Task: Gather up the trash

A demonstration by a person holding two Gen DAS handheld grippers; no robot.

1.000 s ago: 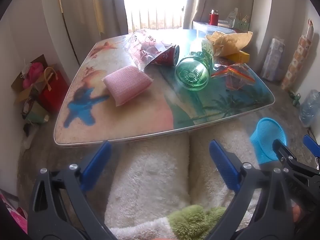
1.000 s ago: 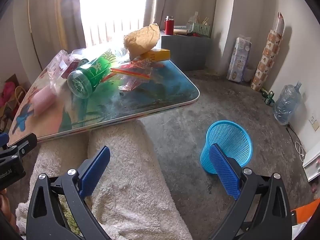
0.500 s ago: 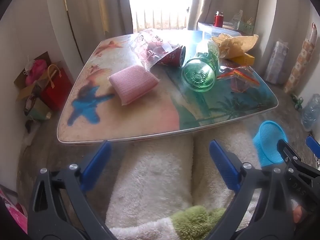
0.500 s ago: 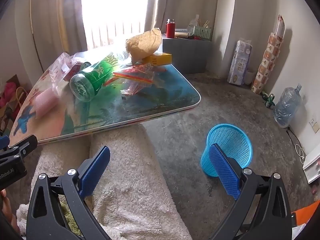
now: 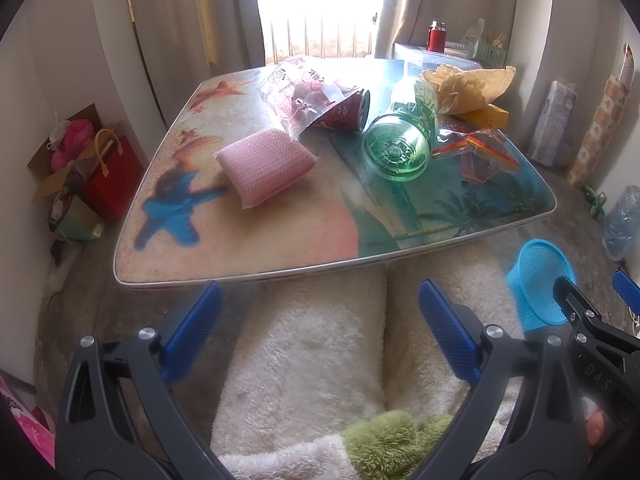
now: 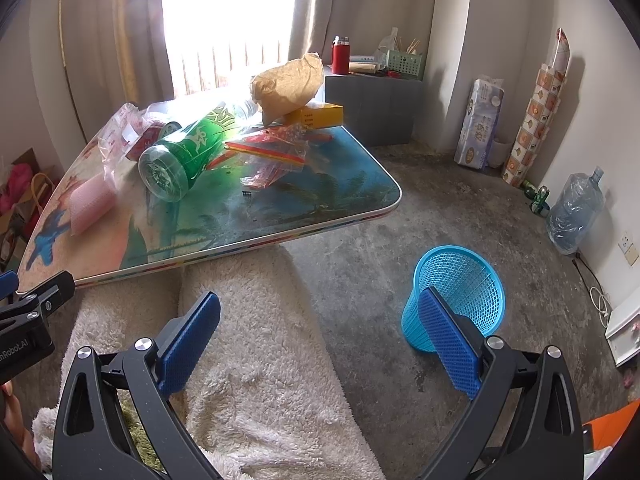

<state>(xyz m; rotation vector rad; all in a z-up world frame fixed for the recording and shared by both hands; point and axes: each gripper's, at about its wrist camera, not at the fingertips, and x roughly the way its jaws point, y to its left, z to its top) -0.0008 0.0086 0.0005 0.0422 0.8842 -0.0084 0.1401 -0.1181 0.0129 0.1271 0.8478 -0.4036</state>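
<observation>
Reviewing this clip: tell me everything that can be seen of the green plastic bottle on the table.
The green translucent plastic bottle lies on its side on the printed tabletop, its ribbed round base turned toward the cameras and its neck pointing away toward the window. White lettering runs along its side. No liquid shows inside, and its cap end is hidden. A crumpled brown paper bag sits behind it, a red paper cup lies at its left, and a clear bag with red and yellow print at its right. Neither gripper touches it.

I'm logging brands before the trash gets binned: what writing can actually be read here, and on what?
"DAS": black right hand-held gripper
"mRobot.AI", start cut off: black left hand-held gripper
White characters, green plastic bottle: not legible
Print, clear plastic bag: blurred
Yellow cardboard box: too small
</observation>
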